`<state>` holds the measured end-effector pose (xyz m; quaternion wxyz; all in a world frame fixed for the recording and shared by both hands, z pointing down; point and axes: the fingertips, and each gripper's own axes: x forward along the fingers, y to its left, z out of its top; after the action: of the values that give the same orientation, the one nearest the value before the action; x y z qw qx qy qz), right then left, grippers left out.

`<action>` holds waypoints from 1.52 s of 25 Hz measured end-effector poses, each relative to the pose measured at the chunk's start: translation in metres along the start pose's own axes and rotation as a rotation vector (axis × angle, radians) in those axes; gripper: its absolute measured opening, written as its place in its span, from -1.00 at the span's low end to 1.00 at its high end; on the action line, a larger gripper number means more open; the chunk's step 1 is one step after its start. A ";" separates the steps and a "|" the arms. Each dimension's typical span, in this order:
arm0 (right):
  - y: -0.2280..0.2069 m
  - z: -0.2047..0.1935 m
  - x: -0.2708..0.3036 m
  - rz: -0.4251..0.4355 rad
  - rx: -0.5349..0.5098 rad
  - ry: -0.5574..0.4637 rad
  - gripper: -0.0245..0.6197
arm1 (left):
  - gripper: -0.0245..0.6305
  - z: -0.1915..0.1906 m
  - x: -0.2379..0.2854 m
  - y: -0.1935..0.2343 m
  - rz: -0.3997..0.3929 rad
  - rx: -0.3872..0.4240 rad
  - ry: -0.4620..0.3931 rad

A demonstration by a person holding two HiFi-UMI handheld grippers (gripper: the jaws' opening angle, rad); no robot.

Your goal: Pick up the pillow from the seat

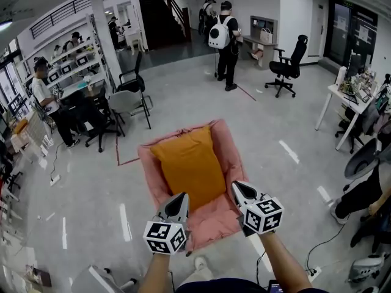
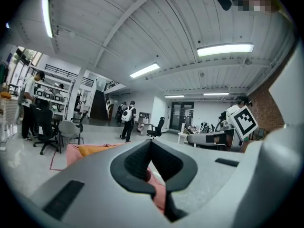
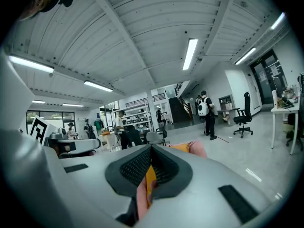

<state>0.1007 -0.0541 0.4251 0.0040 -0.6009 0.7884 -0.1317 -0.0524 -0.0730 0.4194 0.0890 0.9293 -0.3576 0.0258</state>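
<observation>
An orange pillow (image 1: 190,165) lies on a pink padded seat (image 1: 214,217) on the floor, in the middle of the head view. My left gripper (image 1: 178,202) is shut and empty, its tip over the seat's near left edge beside the pillow. My right gripper (image 1: 242,190) is shut and empty too, over the seat's near right side. In the left gripper view the shut jaws (image 2: 151,142) point across the seat (image 2: 72,153) and pillow (image 2: 95,149). In the right gripper view the shut jaws (image 3: 152,147) face the pillow (image 3: 182,147) and seat (image 3: 200,149).
A person with a white backpack (image 1: 222,39) stands far behind the seat. A black office chair (image 1: 287,65) is at the back right, a grey chair (image 1: 127,102) at the back left, a white table (image 1: 344,97) at the right. Shelves and people line the left wall.
</observation>
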 end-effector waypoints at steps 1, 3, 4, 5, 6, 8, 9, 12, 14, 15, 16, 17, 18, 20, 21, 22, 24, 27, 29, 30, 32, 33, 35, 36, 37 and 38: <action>0.000 0.001 0.005 0.000 0.000 0.001 -0.87 | -0.93 0.001 0.003 0.005 0.001 -0.002 0.000; 0.000 0.002 0.016 -0.002 -0.002 0.006 -0.87 | -0.93 0.002 0.009 0.015 -0.002 -0.005 0.001; 0.000 0.003 0.022 -0.004 -0.002 0.008 -0.87 | -0.93 0.004 0.012 0.020 -0.005 -0.006 0.002; 0.000 0.004 0.028 -0.006 -0.001 0.011 -0.87 | -0.93 0.005 0.014 0.025 -0.008 -0.007 0.004; 0.001 0.004 0.033 -0.007 0.000 0.013 -0.87 | -0.93 0.006 0.016 0.030 -0.010 -0.007 0.005; 0.003 0.004 0.042 -0.008 0.000 0.016 -0.87 | -0.93 0.008 0.019 0.039 -0.012 -0.006 0.007; 0.003 0.005 0.047 -0.009 -0.001 0.016 -0.87 | -0.93 0.009 0.021 0.042 -0.015 -0.005 0.006; 0.004 0.010 0.059 -0.013 -0.008 0.014 -0.87 | -0.93 0.013 0.027 0.052 -0.023 -0.004 0.003; 0.007 0.011 0.069 -0.015 -0.014 0.016 -0.87 | -0.93 0.014 0.030 0.062 -0.025 -0.006 0.005; 0.009 0.011 0.074 -0.016 -0.016 0.018 -0.87 | -0.93 0.013 0.031 0.067 -0.025 -0.009 0.006; 0.010 0.011 0.079 -0.017 -0.017 0.021 -0.87 | -0.93 0.014 0.033 0.072 -0.026 -0.012 0.008; 0.011 0.011 0.084 -0.019 -0.016 0.024 -0.87 | -0.93 0.014 0.035 0.077 -0.028 -0.015 0.009; 0.011 0.011 0.088 -0.021 -0.014 0.026 -0.87 | -0.93 0.015 0.037 0.081 -0.031 -0.017 0.010; 0.011 0.012 0.096 -0.025 -0.012 0.028 -0.87 | -0.93 0.016 0.041 0.087 -0.039 -0.016 0.014; 0.011 0.013 0.099 -0.026 -0.011 0.029 -0.87 | -0.93 0.015 0.043 0.089 -0.042 -0.015 0.017; 0.011 0.013 0.102 -0.025 -0.011 0.031 -0.87 | -0.93 0.015 0.044 0.092 -0.043 -0.015 0.018; 0.012 0.014 0.108 -0.026 -0.012 0.032 -0.87 | -0.93 0.017 0.047 0.098 -0.044 -0.019 0.016; 0.011 0.015 0.117 -0.035 -0.015 0.032 -0.87 | -0.93 0.017 0.052 0.107 -0.050 -0.025 0.012; 0.009 0.013 0.119 -0.042 -0.015 0.036 -0.87 | -0.93 0.014 0.053 0.108 -0.055 -0.031 0.013; 0.008 0.012 0.120 -0.044 -0.014 0.037 -0.87 | -0.93 0.012 0.054 0.109 -0.057 -0.034 0.014; 0.008 0.014 0.122 -0.044 -0.006 0.035 -0.87 | -0.93 0.012 0.057 0.110 -0.062 -0.037 0.018; 0.008 0.016 0.123 -0.045 -0.002 0.034 -0.87 | -0.93 0.013 0.059 0.112 -0.065 -0.036 0.020; 0.010 0.016 0.125 -0.049 0.002 0.035 -0.87 | -0.93 0.017 0.062 0.114 -0.074 -0.036 0.017; 0.010 0.016 0.126 -0.050 0.001 0.036 -0.87 | -0.93 0.019 0.064 0.115 -0.077 -0.037 0.013; 0.010 0.016 0.127 -0.050 -0.001 0.038 -0.87 | -0.93 0.021 0.065 0.115 -0.079 -0.037 0.009; 0.009 0.016 0.128 -0.048 -0.004 0.040 -0.87 | -0.93 0.022 0.066 0.115 -0.079 -0.037 0.006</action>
<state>0.0591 -0.1766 0.4271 -0.0160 -0.6168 0.7740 -0.1420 -0.0802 -0.2044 0.4217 0.1082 0.9407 -0.3209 0.0186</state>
